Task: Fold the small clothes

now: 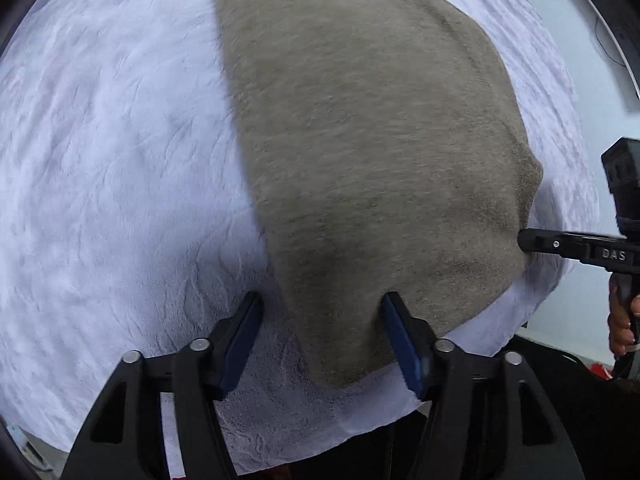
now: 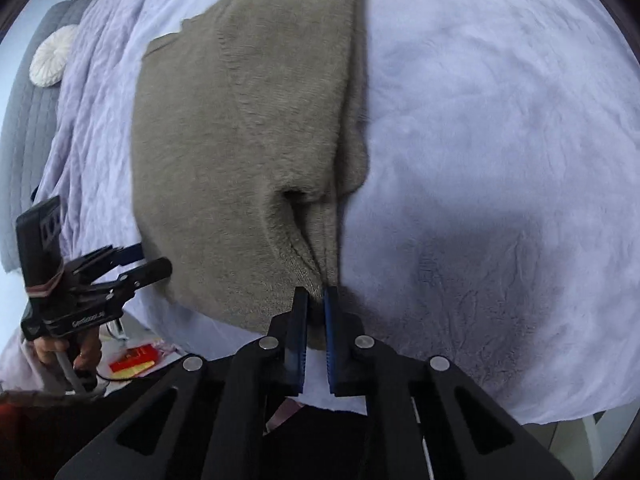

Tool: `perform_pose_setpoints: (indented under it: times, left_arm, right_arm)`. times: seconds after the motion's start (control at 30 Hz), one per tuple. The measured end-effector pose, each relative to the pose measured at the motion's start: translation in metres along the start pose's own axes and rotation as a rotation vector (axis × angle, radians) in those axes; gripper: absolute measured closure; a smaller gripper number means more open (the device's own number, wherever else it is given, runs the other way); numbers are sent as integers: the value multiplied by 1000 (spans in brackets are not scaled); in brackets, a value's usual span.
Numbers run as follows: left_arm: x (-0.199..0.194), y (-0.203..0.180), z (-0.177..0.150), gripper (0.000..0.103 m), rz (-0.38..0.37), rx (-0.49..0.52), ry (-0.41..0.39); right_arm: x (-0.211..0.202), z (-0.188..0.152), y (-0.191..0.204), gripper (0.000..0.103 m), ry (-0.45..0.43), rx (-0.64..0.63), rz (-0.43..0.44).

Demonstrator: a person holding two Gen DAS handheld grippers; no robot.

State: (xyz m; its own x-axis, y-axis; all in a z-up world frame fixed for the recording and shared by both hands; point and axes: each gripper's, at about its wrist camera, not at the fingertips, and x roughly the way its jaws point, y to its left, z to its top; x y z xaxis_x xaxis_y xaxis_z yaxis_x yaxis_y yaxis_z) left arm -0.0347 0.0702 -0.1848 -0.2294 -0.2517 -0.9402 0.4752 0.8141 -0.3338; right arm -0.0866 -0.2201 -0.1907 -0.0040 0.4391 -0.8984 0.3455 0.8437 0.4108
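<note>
Surface: lilac blanket (image 2: 480, 120).
Garment: grey sweater (image 2: 240, 140), long axis running away.
Right gripper (image 2: 316, 300): pinched near corner.
Left gripper (image 1: 320, 312): spread, straddling opposite near corner.

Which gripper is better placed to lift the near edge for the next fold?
Right. The right gripper is already shut on the sweater's near corner. The left gripper is open, straddling the other near corner without pinching it, so it must close first.
</note>
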Motion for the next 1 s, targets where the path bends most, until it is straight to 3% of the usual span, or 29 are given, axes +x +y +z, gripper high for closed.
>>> perform_pose_setpoints:
  times: [0.07, 0.13, 0.4, 0.77, 1.0]
  left_arm:
    - [1, 2, -4, 38, -1, -3, 6]
    - [-2, 1, -5, 38, 10, 5, 5]
    - [-9, -5, -2, 38, 39, 13, -3]
    - [-12, -8, -3, 38, 50, 0, -20]
    - [-28, -5, 1, 38, 60, -3, -50]
  right_arm:
    - [9, 0, -12, 95, 4, 64, 36]
    - [8, -1, -12, 95, 4, 51, 42]
    - [4, 2, 10, 95, 16, -48, -66]
    - [-9, -2, 18, 92, 41, -42, -118]
    - [-38, 3, 14, 90, -16, -44, -150]
